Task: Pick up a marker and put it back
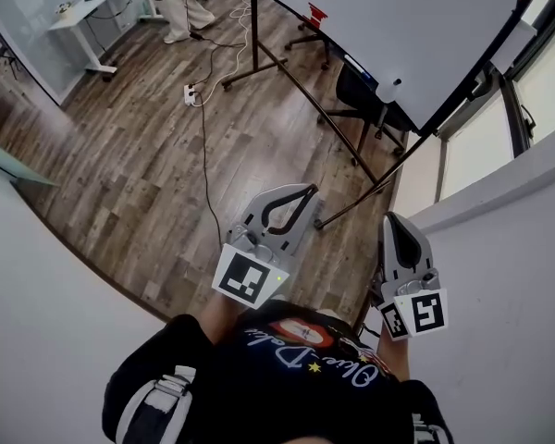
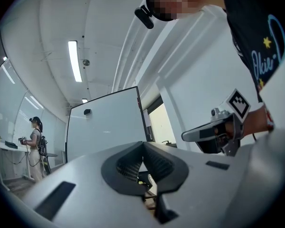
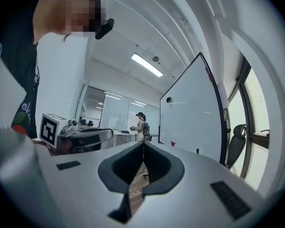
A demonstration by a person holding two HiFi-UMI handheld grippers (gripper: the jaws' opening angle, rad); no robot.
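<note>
**A:** Starting close in, how do the jaws stand?

**B:** The left gripper (image 2: 143, 144) has its jaws together with nothing between them. The right gripper (image 3: 143, 143) is the same, closed and empty. The person holds both near the body, above the wooden floor (image 1: 139, 174).

**A:** What could go wrong from here?

**B:** The first risk is the jaws. If they reach a marker while pressed together, they would push it instead of taking it. A thin round barrel could roll off its ledge from a nudge. The second risk is underfoot. A cable (image 1: 203, 146) runs across the floor to a power strip (image 1: 192, 92), and the whiteboard (image 3: 190, 113) has stand legs sticking out. Either could catch a foot on the way over.

**A:** And the marker itself?

**B:** I can't pick it out for certain. In the right gripper view, a small dark upright piece (image 3: 197, 150) and a red piece (image 3: 172, 143) sit at the board's lower edge. Either might be the marker, but both are too small to tell. Whichever it is, it is well apart from both grippers and looks slim, so the grip would need to be centred on it.

**A:** Anything beyond the board?

**B:** There's a chair (image 1: 356, 91), and across the room another person (image 3: 141, 125) stands by a desk (image 1: 102, 3).
</note>
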